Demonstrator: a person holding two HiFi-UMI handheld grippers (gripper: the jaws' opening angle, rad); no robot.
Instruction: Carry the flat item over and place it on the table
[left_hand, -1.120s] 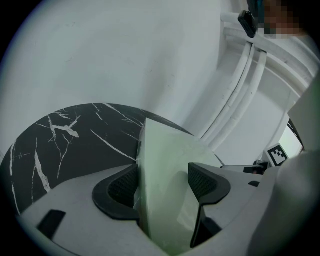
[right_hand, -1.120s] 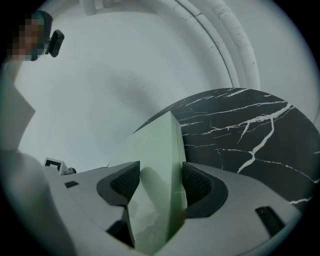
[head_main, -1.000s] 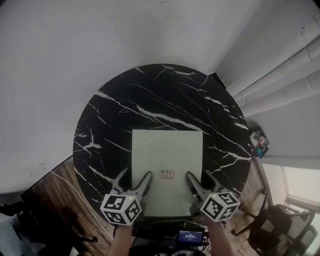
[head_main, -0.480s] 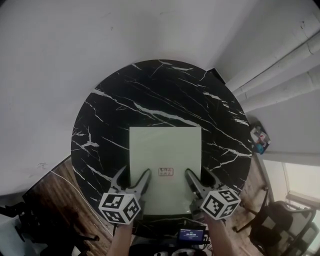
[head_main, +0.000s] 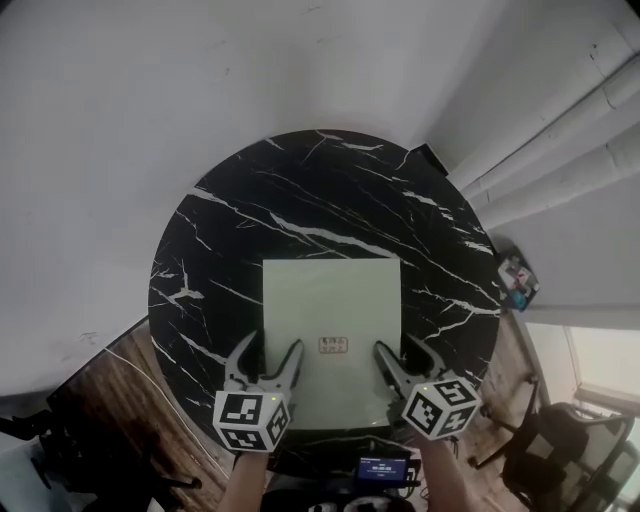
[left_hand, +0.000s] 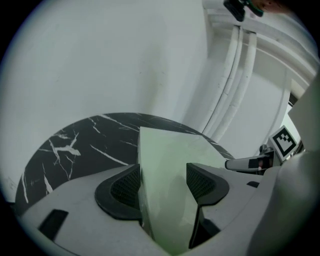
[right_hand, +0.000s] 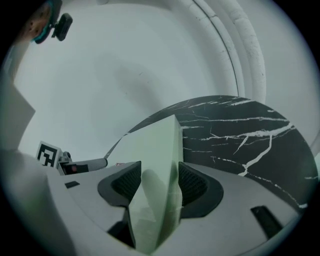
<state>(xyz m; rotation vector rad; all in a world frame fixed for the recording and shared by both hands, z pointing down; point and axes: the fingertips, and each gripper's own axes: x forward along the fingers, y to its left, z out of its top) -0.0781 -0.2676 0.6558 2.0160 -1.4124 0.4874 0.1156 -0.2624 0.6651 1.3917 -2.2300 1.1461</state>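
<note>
- You are standing in a plain indoor room that looks like an office or a work space rather than a home.
- A round black marble-patterned table (head_main: 250, 200) stands against a bare white wall (head_main: 150, 100).
- Exposed white pipes (head_main: 560, 150) run along the wall on your right.
- The floor (head_main: 110, 385) is wood.
- A black wheeled office chair (head_main: 565, 445) stands at your lower right.

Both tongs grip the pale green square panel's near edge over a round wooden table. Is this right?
The round table is black white-veined marble, not wooden, as the head view shows. Left tongs and right tongs do grip the pale green square panel.
</note>
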